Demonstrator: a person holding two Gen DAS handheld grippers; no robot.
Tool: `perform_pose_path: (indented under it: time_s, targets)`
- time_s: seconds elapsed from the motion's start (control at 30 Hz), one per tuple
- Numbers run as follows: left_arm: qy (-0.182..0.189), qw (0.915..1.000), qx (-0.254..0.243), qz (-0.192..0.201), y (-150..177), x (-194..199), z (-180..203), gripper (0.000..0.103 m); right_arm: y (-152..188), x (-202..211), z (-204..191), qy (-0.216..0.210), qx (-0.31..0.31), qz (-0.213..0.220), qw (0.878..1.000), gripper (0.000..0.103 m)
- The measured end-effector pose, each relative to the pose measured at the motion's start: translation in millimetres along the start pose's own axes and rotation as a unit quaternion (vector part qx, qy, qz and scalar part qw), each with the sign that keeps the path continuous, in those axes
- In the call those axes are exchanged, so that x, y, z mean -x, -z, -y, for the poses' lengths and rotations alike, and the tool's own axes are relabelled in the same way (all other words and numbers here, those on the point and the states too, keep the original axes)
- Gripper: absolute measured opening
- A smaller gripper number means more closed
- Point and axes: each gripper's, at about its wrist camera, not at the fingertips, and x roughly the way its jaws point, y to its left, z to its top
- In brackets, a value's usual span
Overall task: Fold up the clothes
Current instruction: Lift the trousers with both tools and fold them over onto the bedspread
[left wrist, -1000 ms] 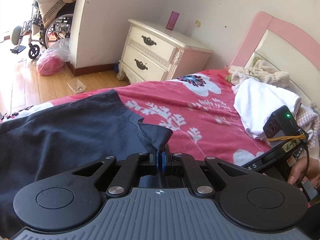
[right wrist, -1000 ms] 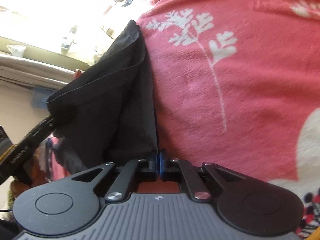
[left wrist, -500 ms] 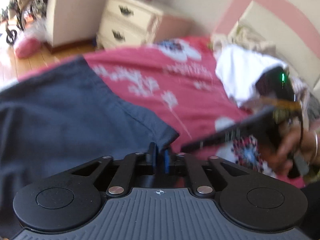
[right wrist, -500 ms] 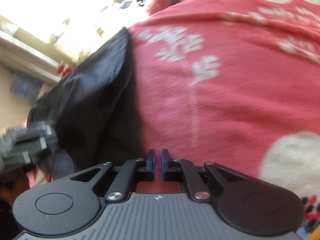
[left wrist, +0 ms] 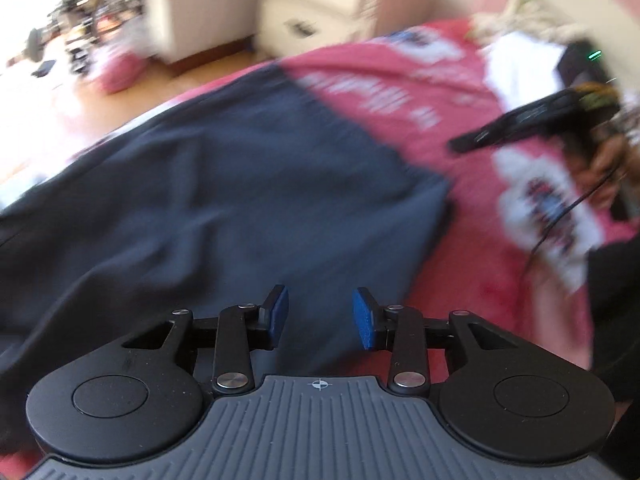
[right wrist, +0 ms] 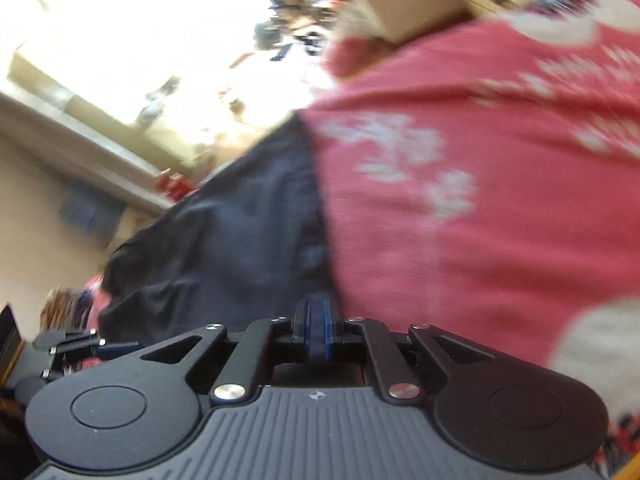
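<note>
The left gripper (left wrist: 320,316) has just been opening; its jaws stand apart above the dark garment (left wrist: 208,200), gripping nothing. The right gripper (right wrist: 316,330) is clenched, with no cloth visibly pinched. The garment lies flat on the red floral bedspread (left wrist: 472,240), its corner at two o'clock, with bare bedspread beyond that edge.

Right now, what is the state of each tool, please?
Left tool: open, jaws just opening, nothing between them.
Right tool: closed, holding nothing visible.
</note>
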Motion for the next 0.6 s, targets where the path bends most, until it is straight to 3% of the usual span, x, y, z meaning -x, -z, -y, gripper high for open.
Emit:
perform_pose_path:
  time_s: [0.1,0.17,0.27,0.33,0.5,0.53,0.6]
  targets:
    - [-0.073,0.9966,0.020,-0.033,22,19,-27,0.035,7,-8,-30,-0.002,0.094,0.000,0.996,0.006]
    - [-0.128,0.9900,0.036,-0.047,38,30,-44,0.035,16,-20,-38,0.024,0.136,-0.018,0.990,0.006]
    - [-0.212,0.9721,0.086,-0.052,67,48,-76,0.035,30,-47,-29,0.104,0.159,-0.077,0.979,0.005]
    - [-0.254,0.9553,0.147,-0.036,86,61,-98,0.035,30,-40,-32,0.102,0.159,-0.068,0.980,0.006]
    - [-0.264,0.9140,0.302,0.060,118,83,-133,0.035,19,-23,-58,0.084,0.206,-0.026,0.975,0.006]
    - [-0.263,0.9079,0.317,0.080,120,83,-136,0.035,19,-24,-63,0.081,0.219,-0.022,0.972,0.006]
    - [-0.258,0.9041,0.322,0.113,118,76,-138,0.035,19,-29,-74,0.078,0.246,-0.016,0.966,0.006]
